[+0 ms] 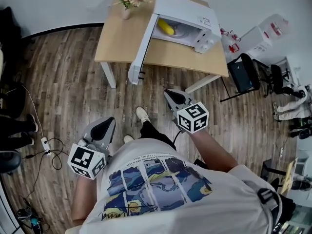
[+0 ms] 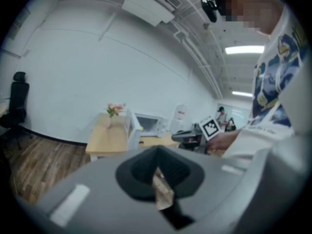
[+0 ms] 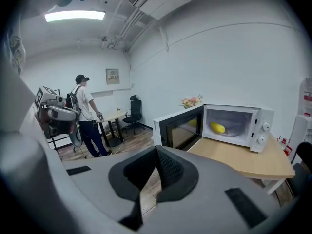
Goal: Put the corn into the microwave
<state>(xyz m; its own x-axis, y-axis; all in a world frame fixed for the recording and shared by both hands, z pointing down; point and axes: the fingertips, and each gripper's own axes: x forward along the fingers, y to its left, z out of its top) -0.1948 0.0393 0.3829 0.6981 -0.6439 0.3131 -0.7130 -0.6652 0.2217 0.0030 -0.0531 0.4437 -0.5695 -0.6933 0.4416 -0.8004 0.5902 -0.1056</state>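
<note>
The yellow corn (image 1: pixel 165 27) lies inside the white microwave (image 1: pixel 187 11), whose door (image 1: pixel 141 48) hangs wide open over the table's front edge. In the right gripper view the corn (image 3: pixel 218 127) rests on the plate in the lit cavity behind the open door (image 3: pixel 178 128). Both grippers are held well back from the table, over the wooden floor. My right gripper (image 1: pixel 168 92) (image 3: pixel 156 150) is shut with nothing in it and points at the microwave. My left gripper (image 1: pixel 108 122) (image 2: pixel 157 152) sits lower at the left, jaws together and empty.
The wooden table (image 1: pixel 117 38) also carries a vase of pink flowers (image 1: pixel 130 1). A black chair (image 1: pixel 246 72) stands right of the table. Cables and a power strip (image 1: pixel 46 143) lie on the floor at the left. Another person (image 3: pixel 87 116) stands far off.
</note>
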